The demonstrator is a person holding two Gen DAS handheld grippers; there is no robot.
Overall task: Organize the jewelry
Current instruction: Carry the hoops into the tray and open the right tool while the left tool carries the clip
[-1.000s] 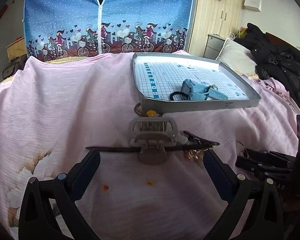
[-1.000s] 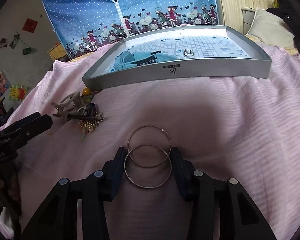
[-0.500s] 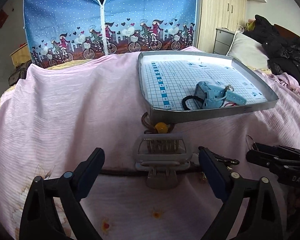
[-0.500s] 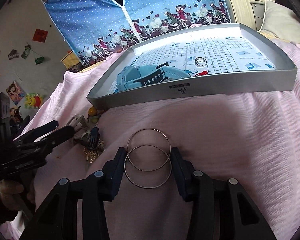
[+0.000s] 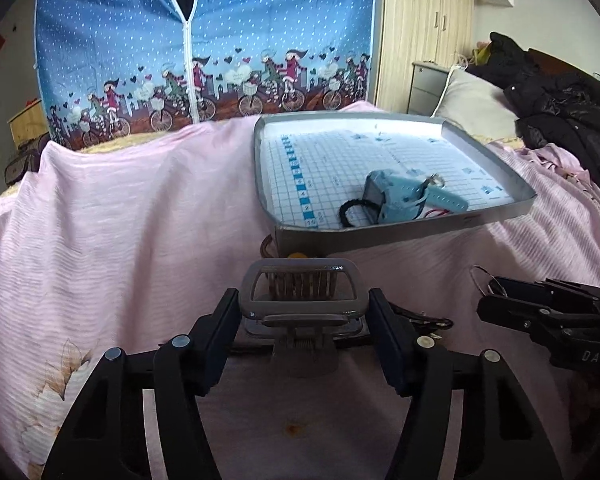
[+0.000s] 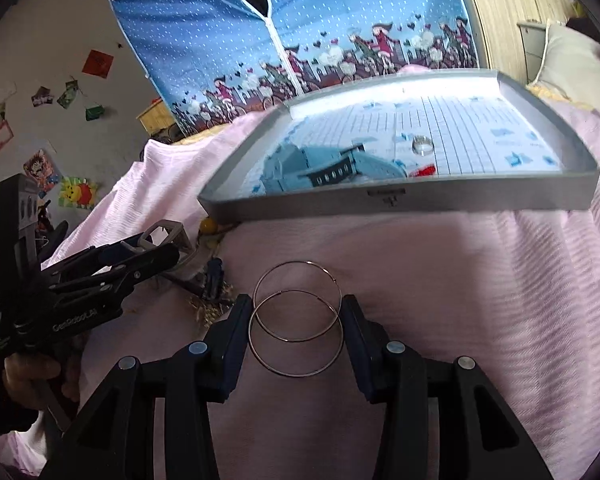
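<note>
Grey hair claw clip (image 5: 300, 304) is lying on the pink bed sheet (image 5: 120, 240), just in front of the tray (image 5: 380, 236), its wide side running left to right across my left gripper (image 5: 304, 320). I'm bracketing it there: the fingers are sitting at its two ends and look to be touching it, so I'm judging it pinched, not yet lifted. A dark thin stick-like piece is lying under the clip; can't tell what it is.

Two hoop earrings (image 6: 296, 320) are lying overlapped on the sheet, right between the fingers of my right gripper (image 6: 296, 338), which is squeezing their outer edges.

Tray (image 6: 400, 200) is straight ahead of both grippers, already holding a blue watch (image 6: 320, 168) and a ring (image 6: 423, 145). I'm reading forward and up over the near wall as the coming move.
</note>
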